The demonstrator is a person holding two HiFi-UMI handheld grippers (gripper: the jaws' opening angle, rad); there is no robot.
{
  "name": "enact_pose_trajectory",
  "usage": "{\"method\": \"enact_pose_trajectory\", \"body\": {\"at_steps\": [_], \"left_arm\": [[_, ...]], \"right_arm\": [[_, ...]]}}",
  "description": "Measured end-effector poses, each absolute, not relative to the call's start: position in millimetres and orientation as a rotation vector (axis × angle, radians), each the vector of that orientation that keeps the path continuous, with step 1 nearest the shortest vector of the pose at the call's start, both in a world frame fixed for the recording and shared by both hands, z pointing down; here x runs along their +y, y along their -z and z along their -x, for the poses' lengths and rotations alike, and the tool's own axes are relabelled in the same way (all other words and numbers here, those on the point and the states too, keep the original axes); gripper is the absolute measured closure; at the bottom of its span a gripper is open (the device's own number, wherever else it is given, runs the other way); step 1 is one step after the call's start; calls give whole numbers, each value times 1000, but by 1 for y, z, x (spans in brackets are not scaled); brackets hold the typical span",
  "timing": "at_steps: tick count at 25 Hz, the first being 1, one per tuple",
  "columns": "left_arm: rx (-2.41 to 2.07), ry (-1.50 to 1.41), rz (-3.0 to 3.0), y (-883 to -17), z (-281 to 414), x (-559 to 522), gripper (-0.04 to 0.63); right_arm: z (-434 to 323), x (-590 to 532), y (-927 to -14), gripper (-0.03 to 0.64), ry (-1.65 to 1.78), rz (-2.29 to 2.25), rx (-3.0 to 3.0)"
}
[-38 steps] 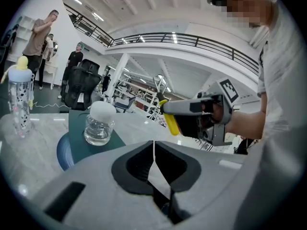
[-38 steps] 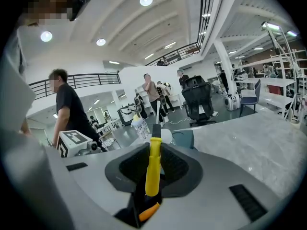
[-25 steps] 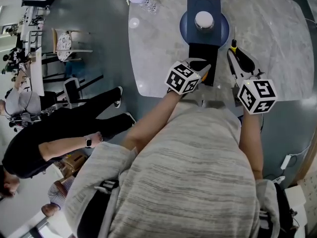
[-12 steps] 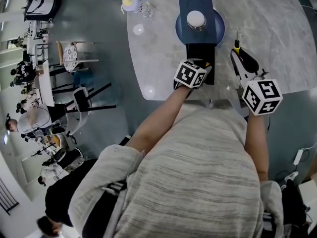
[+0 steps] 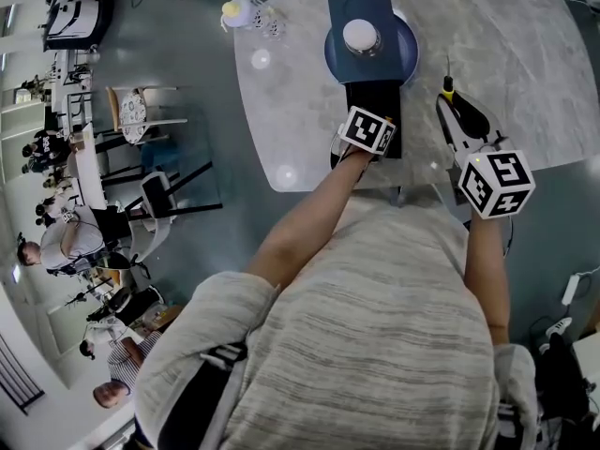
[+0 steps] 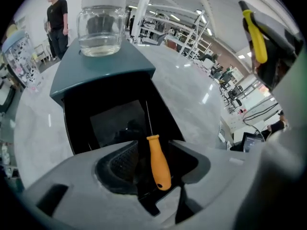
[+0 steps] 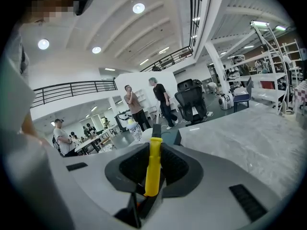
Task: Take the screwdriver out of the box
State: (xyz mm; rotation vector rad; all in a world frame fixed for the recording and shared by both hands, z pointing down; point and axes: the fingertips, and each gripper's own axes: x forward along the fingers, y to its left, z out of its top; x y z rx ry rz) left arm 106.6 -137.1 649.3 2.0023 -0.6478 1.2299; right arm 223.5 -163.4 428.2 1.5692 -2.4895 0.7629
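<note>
A black open box (image 5: 374, 98) stands on the grey marble table (image 5: 506, 36), in front of a blue lidded box. My left gripper (image 6: 154, 161) points steeply down into the black box (image 6: 108, 116). Its jaws have just been opening and stand wide. An orange-handled screwdriver (image 6: 159, 161) lies between them with its thin shaft running into the box; the pads do not press on it. At the right, my right gripper (image 7: 152, 172) is shut on a yellow-handled screwdriver (image 7: 153, 164), which in the head view (image 5: 447, 85) points away over the table.
A glass jar (image 6: 100, 27) with a white lid sits on the blue box (image 6: 108, 66), which rests on a dark blue plate (image 5: 336, 59). A small bottle (image 5: 246, 12) stands at the table's far left corner. People, chairs and desks fill the floor to the left.
My left gripper has sunk and tipped down over the black box, its marker cube now covering the box's near end. The right gripper has hardly shifted.
</note>
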Motion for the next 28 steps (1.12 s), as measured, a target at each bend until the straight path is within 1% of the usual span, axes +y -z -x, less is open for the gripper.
{"method": "enact_pose_trajectory", "body": {"at_steps": [11,18,24,28], "left_arm": [[-691,-1353,-1923,-665,-105,-134,396],[-737,-1486,-1994,-671,-105,-132,402],[-750,-1509,-2015,-664,-98,-136,402],[-793,-1523,-2032,-660,-91,-140,427]], "right_arm": [[-229,-162,-430,543,-774,-1584,-2472],[-230,-162,-428,543,-764,-1593,-2470],[-229,-161,-425,543,-759,-1593,-2475],[-222,-162,-425,543,-758,-1581,-2483]]}}
